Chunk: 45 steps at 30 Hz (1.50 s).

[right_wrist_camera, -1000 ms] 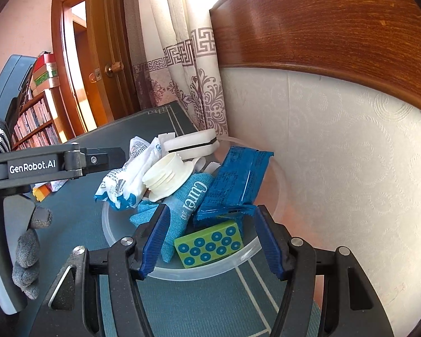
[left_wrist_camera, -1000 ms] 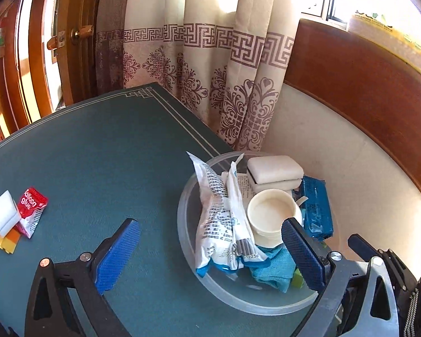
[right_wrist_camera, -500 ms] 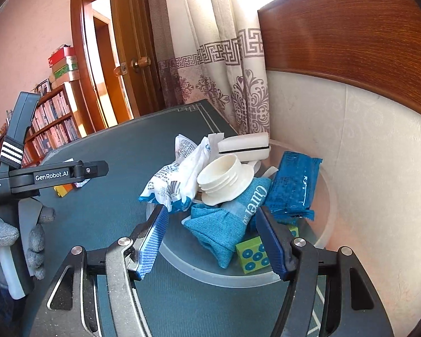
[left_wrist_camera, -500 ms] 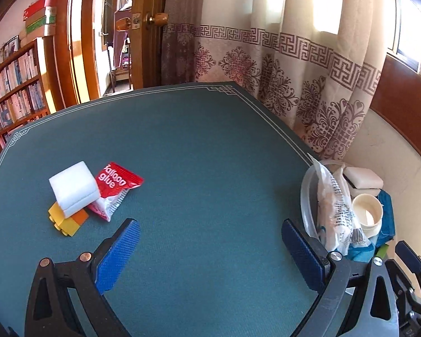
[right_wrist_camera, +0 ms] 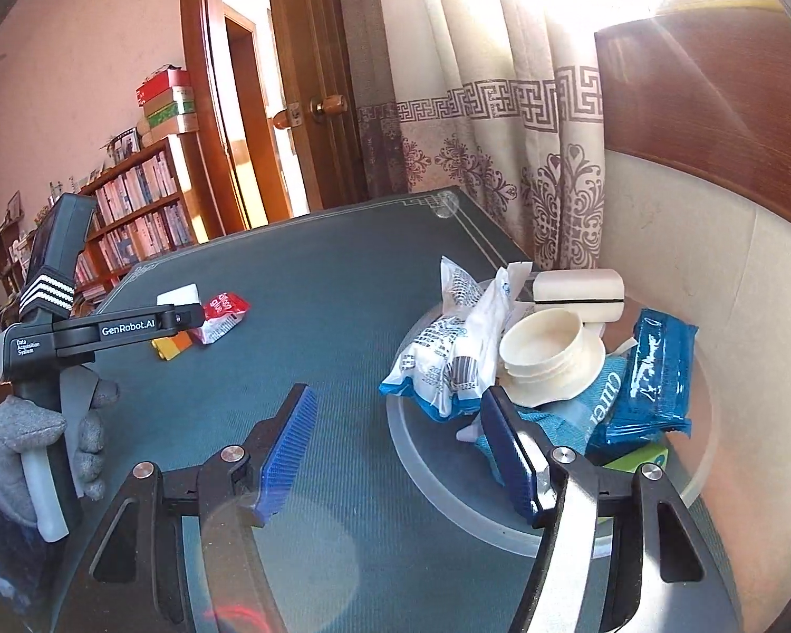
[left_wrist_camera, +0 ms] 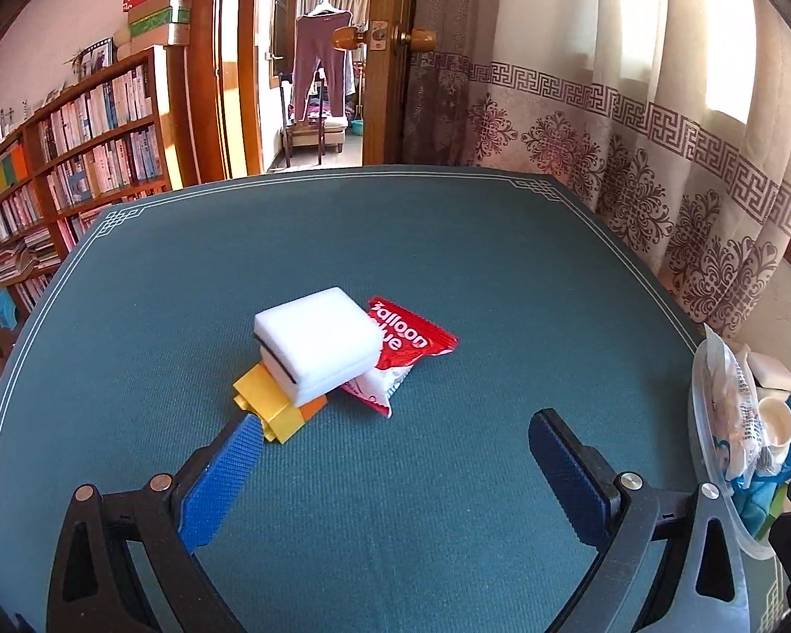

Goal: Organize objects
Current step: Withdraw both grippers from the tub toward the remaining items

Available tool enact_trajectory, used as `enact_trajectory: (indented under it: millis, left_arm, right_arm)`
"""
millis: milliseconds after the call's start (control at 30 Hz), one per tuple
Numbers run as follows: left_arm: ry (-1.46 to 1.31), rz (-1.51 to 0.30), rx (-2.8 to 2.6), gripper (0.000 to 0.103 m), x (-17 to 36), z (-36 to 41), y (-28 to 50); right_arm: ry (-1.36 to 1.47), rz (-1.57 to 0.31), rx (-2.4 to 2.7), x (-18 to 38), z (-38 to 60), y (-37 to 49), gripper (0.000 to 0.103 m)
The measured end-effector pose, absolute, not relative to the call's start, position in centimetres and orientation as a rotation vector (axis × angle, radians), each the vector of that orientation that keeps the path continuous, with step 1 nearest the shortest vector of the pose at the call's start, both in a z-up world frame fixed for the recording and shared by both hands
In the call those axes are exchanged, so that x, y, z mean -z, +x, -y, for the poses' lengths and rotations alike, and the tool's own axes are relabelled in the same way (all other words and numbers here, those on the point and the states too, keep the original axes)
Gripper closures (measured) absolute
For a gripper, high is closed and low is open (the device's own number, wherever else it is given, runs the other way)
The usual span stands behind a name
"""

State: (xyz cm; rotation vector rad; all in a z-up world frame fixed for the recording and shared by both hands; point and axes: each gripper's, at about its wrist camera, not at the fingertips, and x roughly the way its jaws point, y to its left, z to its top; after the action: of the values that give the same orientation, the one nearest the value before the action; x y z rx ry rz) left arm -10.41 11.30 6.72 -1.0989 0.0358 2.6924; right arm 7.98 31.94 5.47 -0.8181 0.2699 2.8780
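On the green table mat lie a white sponge (left_wrist_camera: 319,345), a red balloon-glue packet (left_wrist_camera: 411,340) and yellow-orange blocks (left_wrist_camera: 274,403), piled together. My left gripper (left_wrist_camera: 395,435) hovers just short of them, open and empty; the yellow blocks are close to its left finger. The same left gripper (right_wrist_camera: 184,316) shows from the side in the right wrist view, held by a grey-gloved hand (right_wrist_camera: 21,438). My right gripper (right_wrist_camera: 395,411) is open and empty, beside the clear bowl (right_wrist_camera: 432,480) holding a white packet (right_wrist_camera: 448,353), a cream lid (right_wrist_camera: 548,364), a sponge (right_wrist_camera: 575,290) and a blue packet (right_wrist_camera: 654,374).
The bowl (left_wrist_camera: 698,422) sits at the table's right edge against the wall and curtain (left_wrist_camera: 659,132). A bookshelf (left_wrist_camera: 68,169) and an open doorway (left_wrist_camera: 316,63) stand beyond the far edge. Bare mat lies between the pile and the bowl.
My left gripper swung left from the bowl to face the sponge pile, now close ahead. My right gripper drew back and left off the bowl, so its fingers no longer straddle the green block.
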Motion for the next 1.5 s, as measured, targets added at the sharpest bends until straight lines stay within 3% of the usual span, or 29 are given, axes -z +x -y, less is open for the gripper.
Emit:
enact_trajectory:
  millis: [767,1133,1333,1433,1500]
  left_arm:
    - [-1.164,-0.038,-2.786,0.0,-4.7,-7.8,-13.0]
    - [-1.268,0.058,-2.73,0.001,-2.7,-5.4,-15.4]
    - [-1.217,0.008,-2.703,0.014,-2.9,-5.9,-15.7]
    - [-1.214,-0.052,-2.682,0.034,-2.6,-6.6,-15.9]
    - [-1.206,-0.088,-2.669,0.053,-2.5,-7.0,-15.8]
  right_arm:
    - [-1.084,-0.291,-2.952,-3.1,-28.4,2.6,0.036]
    - [-1.182,-0.306,-2.961,-2.2,-27.0,-0.3,0.036]
    - [-1.219,-0.323,-2.963,-1.6,-26.2,-1.2,0.036]
    - [-1.233,-0.326,-2.96,-1.3,-25.8,-1.5,0.036]
    - [-1.239,-0.321,-2.959,-1.1,-25.5,-1.6,0.036]
